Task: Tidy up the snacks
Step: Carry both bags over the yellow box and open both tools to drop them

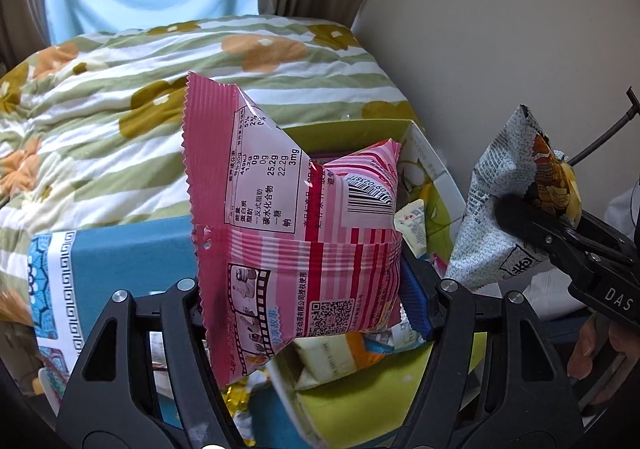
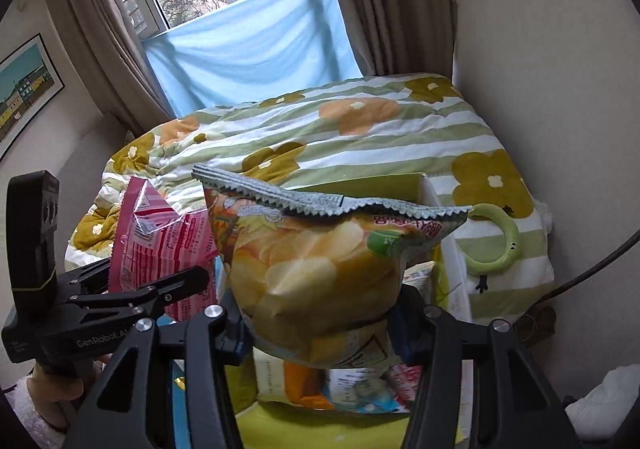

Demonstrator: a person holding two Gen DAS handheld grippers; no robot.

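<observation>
We see the left gripper (image 1: 304, 313) clamped on a pink striped plastic snack packet (image 1: 296, 217) printed with a nutrition table and a barcode, its blue pads pressing the packet's lower sides while it stands upright above an open yellow-green cardboard box (image 1: 360, 405). The right gripper (image 2: 320, 333) is clamped on a puffy crisp bag with a grey serrated top edge (image 2: 320, 269), also held over the box. In the box lie several small wrapped snacks (image 2: 360, 389), white, orange and blue; we cannot tell exactly what they are. The two held packets hang side by side, near each other but apart. The box sits on a bed with a green-striped quilt with orange and mustard flowers (image 2: 360, 129). A flat blue patterned box (image 1: 120, 261) lies just left of the green one.
</observation>
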